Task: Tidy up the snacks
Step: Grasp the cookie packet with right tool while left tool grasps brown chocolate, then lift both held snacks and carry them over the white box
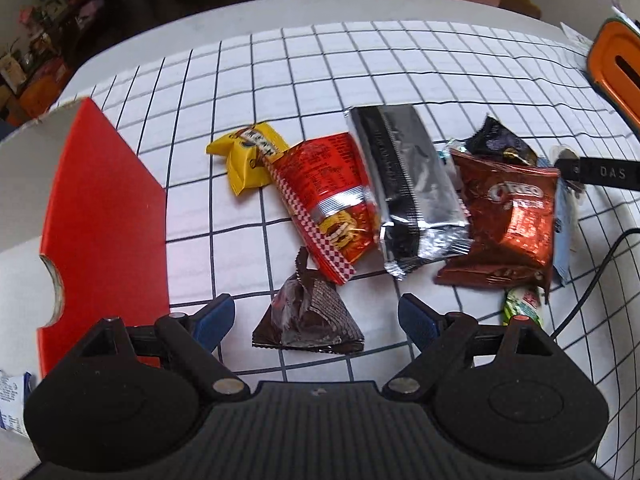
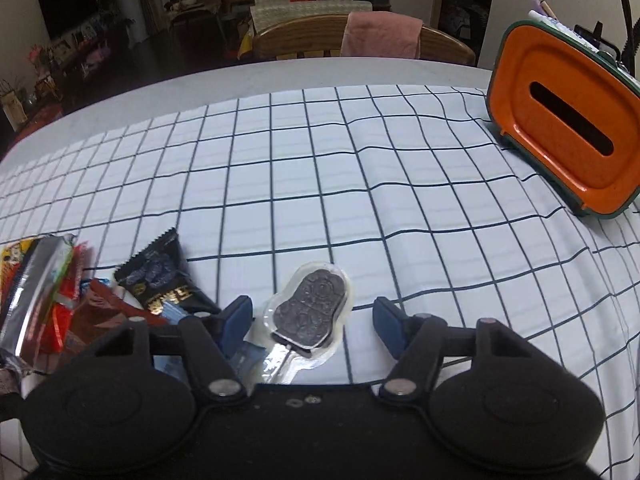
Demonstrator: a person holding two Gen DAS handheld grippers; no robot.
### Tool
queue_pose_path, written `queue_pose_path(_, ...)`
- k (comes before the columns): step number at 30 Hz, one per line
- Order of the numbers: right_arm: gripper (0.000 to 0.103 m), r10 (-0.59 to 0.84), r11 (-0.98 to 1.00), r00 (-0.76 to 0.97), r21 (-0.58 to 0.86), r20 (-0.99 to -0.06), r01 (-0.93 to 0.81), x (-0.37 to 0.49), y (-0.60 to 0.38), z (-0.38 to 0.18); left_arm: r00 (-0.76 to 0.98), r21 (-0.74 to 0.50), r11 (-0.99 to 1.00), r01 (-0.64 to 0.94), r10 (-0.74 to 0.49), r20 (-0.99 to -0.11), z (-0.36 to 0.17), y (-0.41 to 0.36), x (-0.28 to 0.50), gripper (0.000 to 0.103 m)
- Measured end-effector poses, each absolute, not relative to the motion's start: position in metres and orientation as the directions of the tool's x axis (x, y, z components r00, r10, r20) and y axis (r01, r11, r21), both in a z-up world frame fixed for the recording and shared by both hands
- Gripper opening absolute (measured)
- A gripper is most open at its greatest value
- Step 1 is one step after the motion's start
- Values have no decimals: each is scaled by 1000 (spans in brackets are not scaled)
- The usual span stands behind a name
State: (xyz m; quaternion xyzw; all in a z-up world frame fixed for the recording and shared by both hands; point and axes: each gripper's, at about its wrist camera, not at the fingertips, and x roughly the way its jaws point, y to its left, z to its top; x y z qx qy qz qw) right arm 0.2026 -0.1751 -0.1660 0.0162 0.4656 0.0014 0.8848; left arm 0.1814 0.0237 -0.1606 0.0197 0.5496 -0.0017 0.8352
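Snacks sit in a loose pile on the checked tablecloth (image 1: pixel 320 80), centre to right of the left wrist frame: yellow packet (image 1: pixel 250 160), red noodle-print bag (image 1: pixel 328 204), silver-black wrapper (image 1: pixel 408 188), brown Oreo bag (image 1: pixel 508 220), small black packet (image 1: pixel 500 142) at the top of the pile, green-white wrapper (image 1: pixel 524 306) at its lower edge. Red bag overlaps the yellow packet; silver wrapper lies partly over the red bag.

Left gripper (image 1: pixel 316 316), bottom centre: jaws wide apart, dark triangular chocolate packet (image 1: pixel 308 316) lying between the blue pads, neither pad touching it. Red-and-white cardboard box (image 1: pixel 104 220) fills the left edge.

Right gripper (image 2: pixel 312 324), bottom centre of the right wrist frame: jaws apart, roughly half open. Clear-wrapped dark ice-cream-shaped biscuit on a stick (image 2: pixel 310 312) lies between the pads; the left pad sits right beside it, contact unclear, and the right pad is clear of it. Black packet lies lower left, just beside the left finger. Orange tissue box (image 2: pixel 568 132) stands upper right, well apart from the snacks.
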Motion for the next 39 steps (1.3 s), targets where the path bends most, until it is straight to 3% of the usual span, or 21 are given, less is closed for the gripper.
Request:
queue_pose_path(5, 55, 17, 999, 560, 35, -828, 21, 206, -178, -171, 361, 3, 1000, 10, -1, -933, -169, 27, 187, 65)
queue_pose_path(14, 41, 24, 1000, 577, 30, -816, 0, 197, -172, -170, 383, 7, 1000, 3, 6, -924, -171, 32, 189, 43)
queue_pose_path(23, 41, 33, 999, 608, 48, -793, 9, 178, -185, -153, 393, -1, 1000, 3, -2, -919, -163, 32, 180, 32)
queue_pose_path(39, 41, 142, 987, 632, 156, -762, -34, 93, -191, -107, 409, -40, 999, 38, -51, -911, -140, 37, 139, 31)
